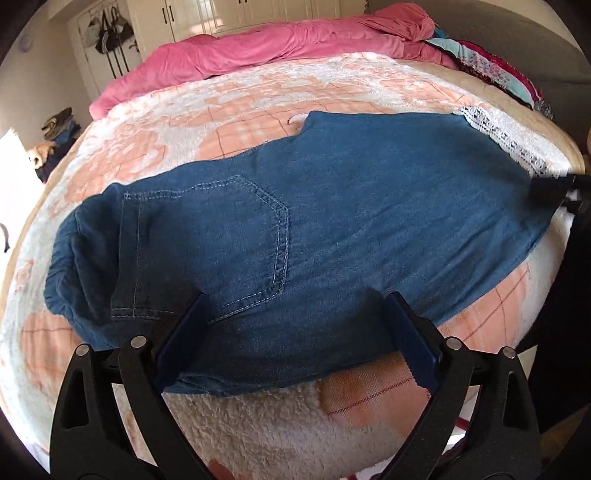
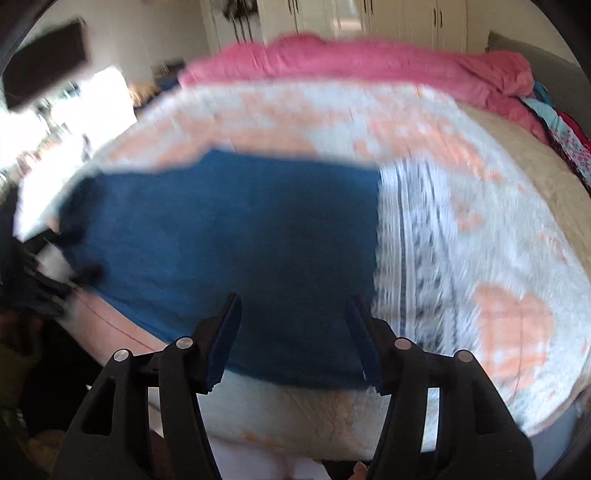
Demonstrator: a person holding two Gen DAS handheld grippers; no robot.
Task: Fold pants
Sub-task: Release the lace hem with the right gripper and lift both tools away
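Blue denim pants [image 1: 332,206] lie flat across the peach-and-white blanket [image 1: 229,122], waistband at the left, back pocket [image 1: 255,236] up, white lace hem [image 1: 509,136] at the right. My left gripper [image 1: 297,299] is open, its jaws wide over the near edge by the pocket, holding nothing. In the right wrist view, which is motion-blurred, the pants [image 2: 229,236] fill the middle and the lace hem [image 2: 410,251] lies to the right. My right gripper [image 2: 293,299] is open over the near edge of the leg. The right gripper also shows in the left wrist view [image 1: 554,188] at the leg end.
A pink duvet [image 1: 280,48] is bunched along the far side of the bed. Patterned clothes [image 1: 495,70] are piled at the far right. White wardrobes [image 1: 236,14] stand behind. The bed's near edge [image 1: 280,424] drops off just below my grippers.
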